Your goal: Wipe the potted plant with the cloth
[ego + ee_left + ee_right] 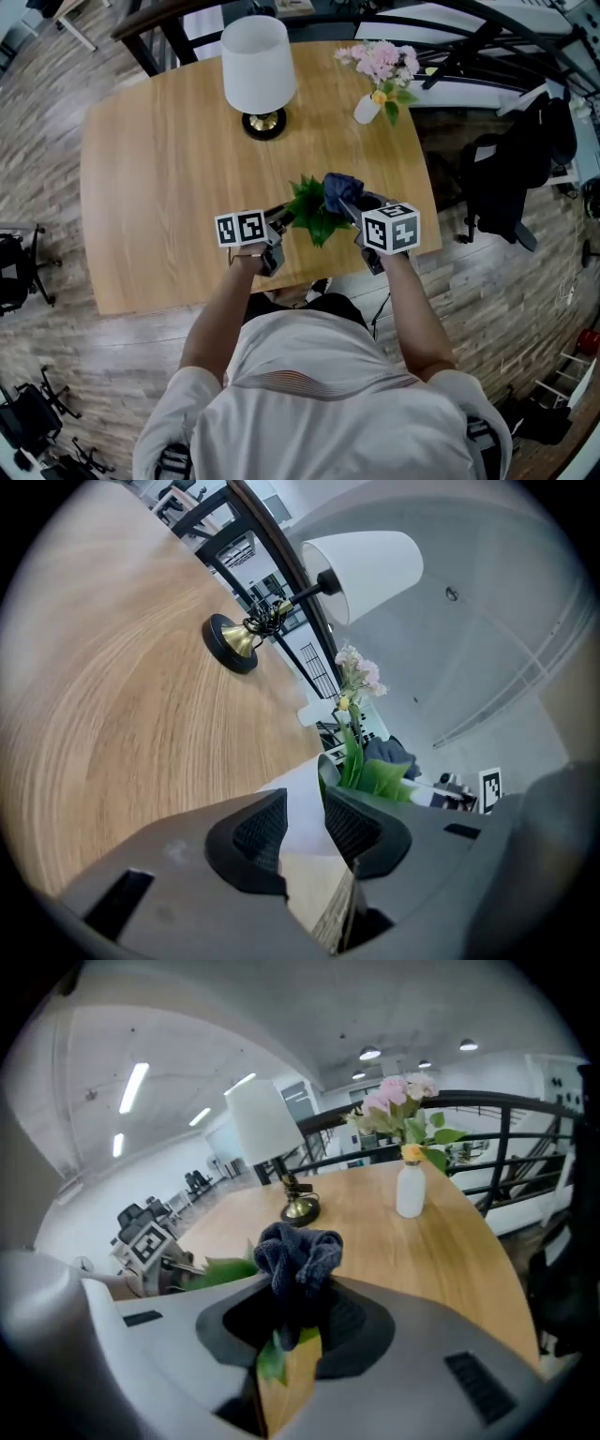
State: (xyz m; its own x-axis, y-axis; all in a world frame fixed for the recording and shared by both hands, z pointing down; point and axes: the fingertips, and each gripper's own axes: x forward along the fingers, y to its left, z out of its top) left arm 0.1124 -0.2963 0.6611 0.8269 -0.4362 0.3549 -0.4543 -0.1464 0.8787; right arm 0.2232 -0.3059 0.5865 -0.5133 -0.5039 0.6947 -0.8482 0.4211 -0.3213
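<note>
The right gripper (295, 1321) is pinching the dark cloth (298, 1260) onto a leaf of the potted plant (312, 211) at the table's (159, 187) near edge, while the left gripper (305, 822) is seemingly nipping the white pot, so wiping is looking barely started, most leaves remaining.
</note>
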